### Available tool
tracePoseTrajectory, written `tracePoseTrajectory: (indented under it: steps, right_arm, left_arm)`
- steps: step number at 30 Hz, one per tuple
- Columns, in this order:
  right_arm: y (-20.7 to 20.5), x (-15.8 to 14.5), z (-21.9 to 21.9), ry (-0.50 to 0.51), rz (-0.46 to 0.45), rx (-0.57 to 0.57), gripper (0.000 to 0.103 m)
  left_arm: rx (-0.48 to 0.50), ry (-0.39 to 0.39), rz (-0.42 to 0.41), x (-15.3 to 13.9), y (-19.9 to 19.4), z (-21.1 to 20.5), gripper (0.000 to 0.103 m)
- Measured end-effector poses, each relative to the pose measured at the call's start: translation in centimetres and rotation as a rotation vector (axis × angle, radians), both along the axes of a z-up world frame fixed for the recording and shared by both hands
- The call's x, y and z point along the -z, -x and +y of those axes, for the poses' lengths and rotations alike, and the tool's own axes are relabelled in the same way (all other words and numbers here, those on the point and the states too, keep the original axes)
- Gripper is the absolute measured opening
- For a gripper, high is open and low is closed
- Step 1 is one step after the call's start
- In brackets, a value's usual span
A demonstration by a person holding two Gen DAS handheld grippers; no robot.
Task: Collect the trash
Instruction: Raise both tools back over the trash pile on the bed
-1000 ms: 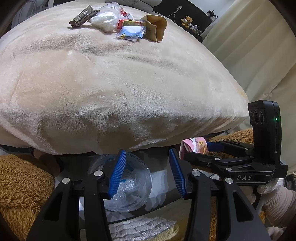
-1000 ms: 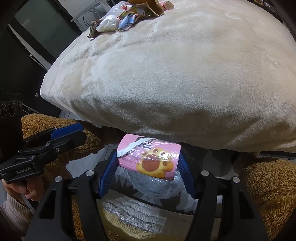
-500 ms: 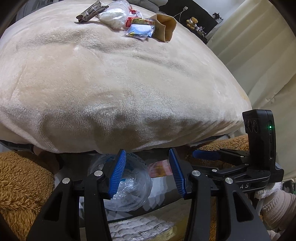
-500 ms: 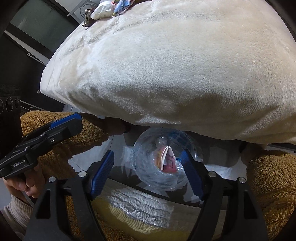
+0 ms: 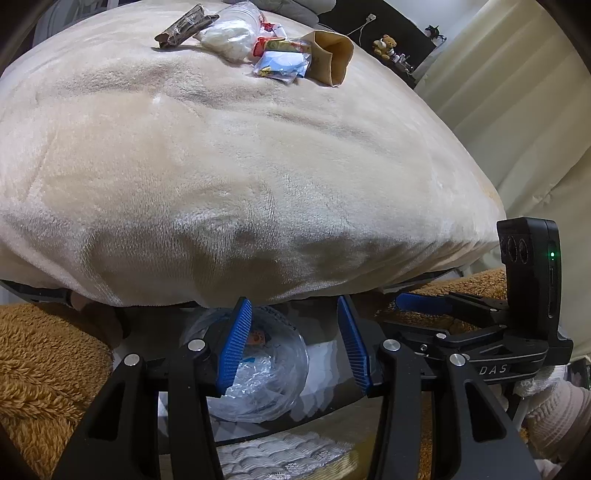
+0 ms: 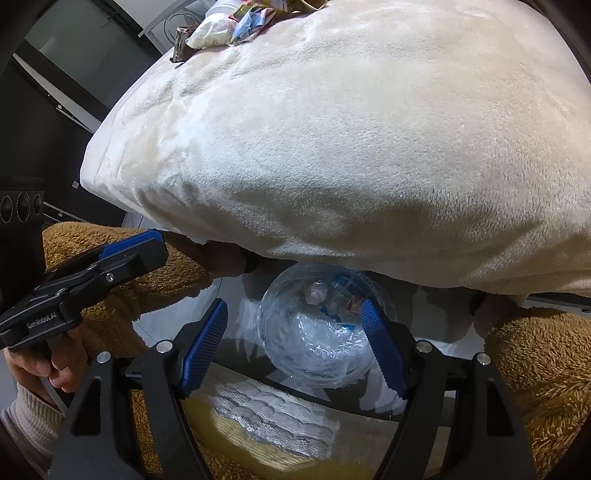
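A pile of trash (image 5: 258, 40) lies far back on the cream blanket: a brown wrapper, a clear bag, coloured wrappers and a brown paper bag (image 5: 330, 55). It also shows in the right wrist view (image 6: 229, 29). A clear-lined bin (image 5: 255, 365) stands on the floor below the bed edge, with the pink wrapper (image 6: 352, 304) inside. It also shows in the right wrist view (image 6: 314, 332). My left gripper (image 5: 293, 345) is open and empty above the bin. My right gripper (image 6: 295, 347) is open and empty above the bin.
The cream blanket (image 5: 240, 166) bulges over the bed edge above the bin. Brown fluffy fabric (image 5: 44, 369) lies on both sides. A white quilted mat (image 6: 273, 417) lies on the floor. Curtains (image 5: 517, 110) hang to the right.
My right gripper opened and dropped the pink wrapper into the bin, then drew back. Both grippers tilted slightly, bringing the trash pile more into view.
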State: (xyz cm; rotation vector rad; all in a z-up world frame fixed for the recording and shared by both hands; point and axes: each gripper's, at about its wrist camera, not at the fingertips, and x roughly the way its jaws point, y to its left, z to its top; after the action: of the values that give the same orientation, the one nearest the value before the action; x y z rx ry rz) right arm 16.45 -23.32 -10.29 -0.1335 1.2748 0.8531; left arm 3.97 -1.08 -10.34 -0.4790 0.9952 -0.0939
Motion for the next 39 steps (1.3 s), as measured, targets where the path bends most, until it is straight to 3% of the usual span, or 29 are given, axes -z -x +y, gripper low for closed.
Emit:
tracePoseTrajectory:
  steps: [4,12,16,23,25,26,34,39]
  right_arm:
    - [0.1,-1.0,-0.3,-0.039,-0.032,-0.002,0.074]
    - [-0.1,-4.9,-0.6,-0.136,-0.195,-0.019,0.074]
    - [-1.0,-6.6,-0.1,-0.152,-0.274,-0.034,0.074]
    - [-4.3,-8.7,1.8,-0.161,-0.333,-0.025,0.074]
    - [-5.4,-9.1,2.4,-0.166,-0.338,-0.025,0.076]
    - [-6.0,-9.3,2.7,-0.173,-0.336,-0.023,0.082]
    - [-11.1,-10.4,5.1,-0.225,-0.295,0.020,0.090]
    - [-14.8,-10.8,6.3,-0.261,-0.248,0.061,0.091]
  left_arm:
    - [-0.007,-0.009,-0.012,-0.3,0.1,0.0,0.047]
    - [-0.020,-0.056,-0.085,-2.5,0.0,0.9,0.047]
    - [-0.035,-0.078,-0.117,-3.9,-0.5,2.0,0.049]
    - [-0.054,-0.140,-0.150,-6.3,-2.3,3.8,0.049]
    - [-0.066,-0.152,-0.164,-7.0,-2.9,4.5,0.061]
    - [-0.072,-0.153,-0.171,-7.3,-3.0,4.9,0.067]
    - [-0.076,-0.202,-0.204,-9.6,-6.1,7.7,0.068]
    - [-0.109,-0.145,-0.205,-10.1,-8.8,10.8,0.073]
